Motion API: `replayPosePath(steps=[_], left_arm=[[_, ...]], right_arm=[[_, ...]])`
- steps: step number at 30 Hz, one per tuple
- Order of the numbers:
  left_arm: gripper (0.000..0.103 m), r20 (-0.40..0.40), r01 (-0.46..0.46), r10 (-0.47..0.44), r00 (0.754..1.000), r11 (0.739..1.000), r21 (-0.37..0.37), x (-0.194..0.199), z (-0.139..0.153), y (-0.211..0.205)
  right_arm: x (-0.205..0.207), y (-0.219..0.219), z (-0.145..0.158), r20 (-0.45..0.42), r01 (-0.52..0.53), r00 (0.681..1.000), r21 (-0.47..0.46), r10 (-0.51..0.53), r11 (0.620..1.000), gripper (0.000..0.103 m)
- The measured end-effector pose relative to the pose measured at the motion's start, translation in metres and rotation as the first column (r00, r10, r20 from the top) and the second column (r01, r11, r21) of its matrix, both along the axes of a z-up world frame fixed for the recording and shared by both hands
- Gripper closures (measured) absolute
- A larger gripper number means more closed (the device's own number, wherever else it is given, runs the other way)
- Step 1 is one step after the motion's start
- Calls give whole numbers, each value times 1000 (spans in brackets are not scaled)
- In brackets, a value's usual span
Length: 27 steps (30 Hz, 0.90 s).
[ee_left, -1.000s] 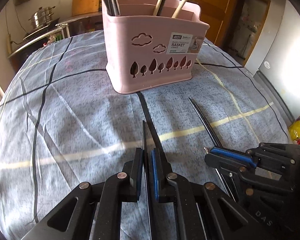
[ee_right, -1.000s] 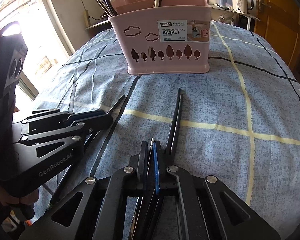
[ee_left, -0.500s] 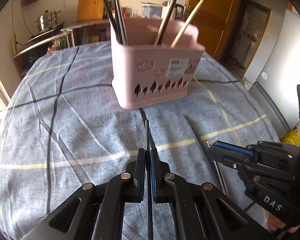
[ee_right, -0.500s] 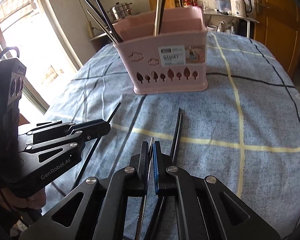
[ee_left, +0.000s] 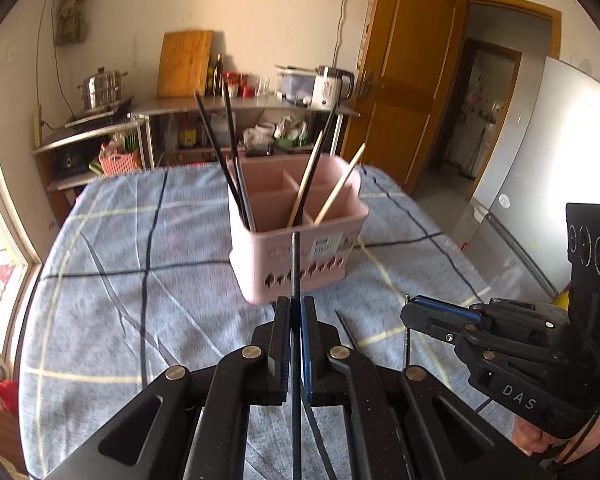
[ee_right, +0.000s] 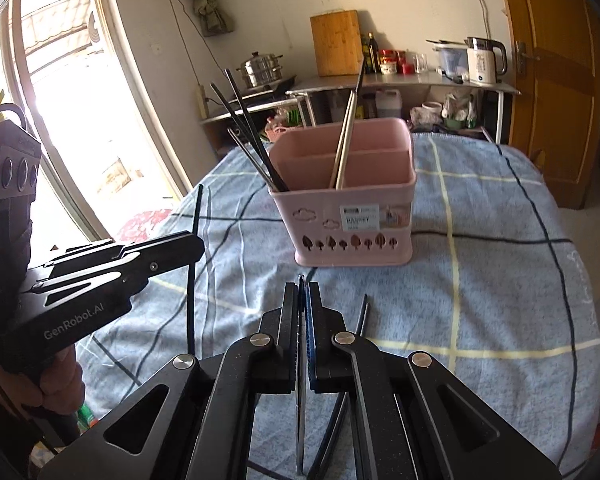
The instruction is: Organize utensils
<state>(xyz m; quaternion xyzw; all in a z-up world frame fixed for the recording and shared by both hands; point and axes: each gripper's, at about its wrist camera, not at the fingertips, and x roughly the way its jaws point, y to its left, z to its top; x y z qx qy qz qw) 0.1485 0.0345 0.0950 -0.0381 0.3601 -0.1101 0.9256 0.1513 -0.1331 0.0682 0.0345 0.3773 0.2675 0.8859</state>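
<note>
**Chopsticks, Basket, Grippers: The Count**

One pink basket (ee_left: 300, 248) has four compartments. Six chopsticks stand in it (three dark at left, three at right). Two grippers each hold one chopstick: left gripper (ee_left: 296, 312), right gripper (ee_right: 302, 300). One dark chopstick (ee_right: 362, 314) lies on the cloth.

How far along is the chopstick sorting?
Done: several chopsticks stand in the pink basket. In hand: left gripper jaws clamp a black chopstick; right gripper clamps a metal chopstick. Left: one dark chopstick on the tablecloth.
</note>
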Motion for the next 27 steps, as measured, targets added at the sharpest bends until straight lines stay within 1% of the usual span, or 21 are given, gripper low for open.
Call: replayPosePath(steps=[5, 11, 20, 27], left_arm=[[99, 39, -1, 0, 999, 1000, 3, -5, 19, 0], [99, 66, 0, 0, 998, 1000, 1, -9, 33, -1], [99, 74, 8, -8, 997, 1000, 2, -11, 41, -5], [99, 76, 19, -18, 997, 1000, -14, -11, 48, -6]], right_arm=[[0, -4, 15, 36, -1, 999, 14, 1, 1000, 100], [-1, -9, 28, 68, -5, 998, 26, 4, 1000, 100], [-4, -15, 33, 90, -10, 996, 35, 7, 999, 100], [-6, -18, 38, 104, -13, 995, 37, 9, 999, 100]])
